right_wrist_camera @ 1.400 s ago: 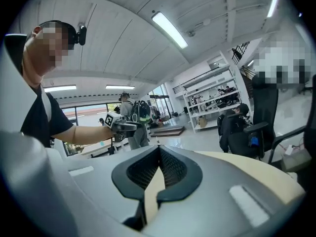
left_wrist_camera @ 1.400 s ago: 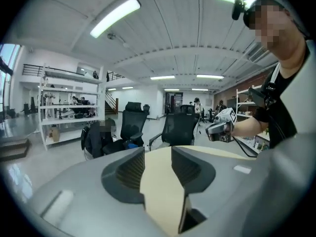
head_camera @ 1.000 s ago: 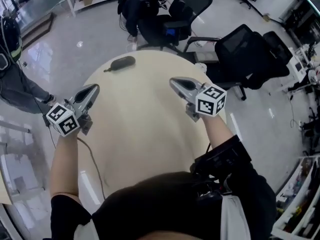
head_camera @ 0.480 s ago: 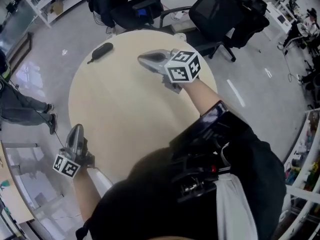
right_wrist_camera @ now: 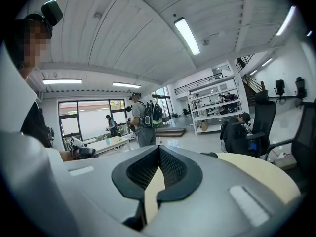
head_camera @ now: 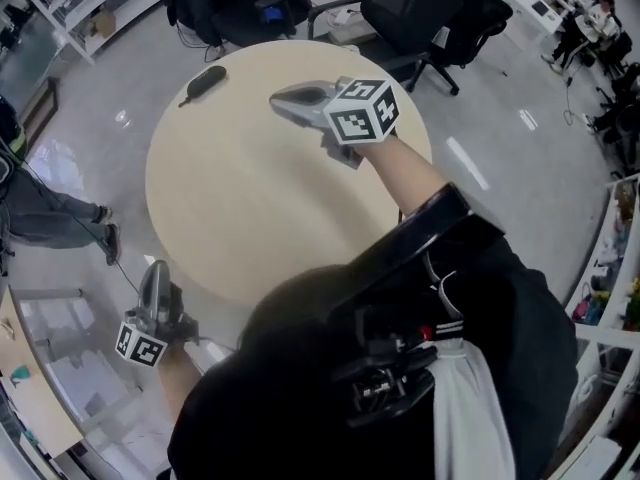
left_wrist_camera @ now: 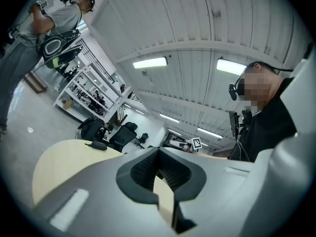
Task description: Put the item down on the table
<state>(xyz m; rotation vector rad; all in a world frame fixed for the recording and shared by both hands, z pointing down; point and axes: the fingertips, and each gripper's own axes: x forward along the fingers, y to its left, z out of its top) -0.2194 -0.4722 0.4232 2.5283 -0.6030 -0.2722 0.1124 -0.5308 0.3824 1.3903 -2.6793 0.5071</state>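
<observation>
1. table (head_camera: pixel 250 198): round, pale top. the dark item (head_camera: pixel 206 79) lies flat on it near the far left rim, touching neither gripper.
2. right gripper (head_camera: pixel 276 96): held over the far part of the table. jaws closed tip to tip, nothing between them. the item is well apart on its left.
3. left gripper (head_camera: pixel 155 268): off the table, past the near left rim, over the floor. jaws closed, nothing held.
4. containers: a cardboard box (head_camera: pixel 101 23) sits on white shelving (head_camera: pixel 60 13) beyond the table; contents cannot be made out.
5. a black chair (head_camera: pixel 410 8) stands at the far rim.
</observation>
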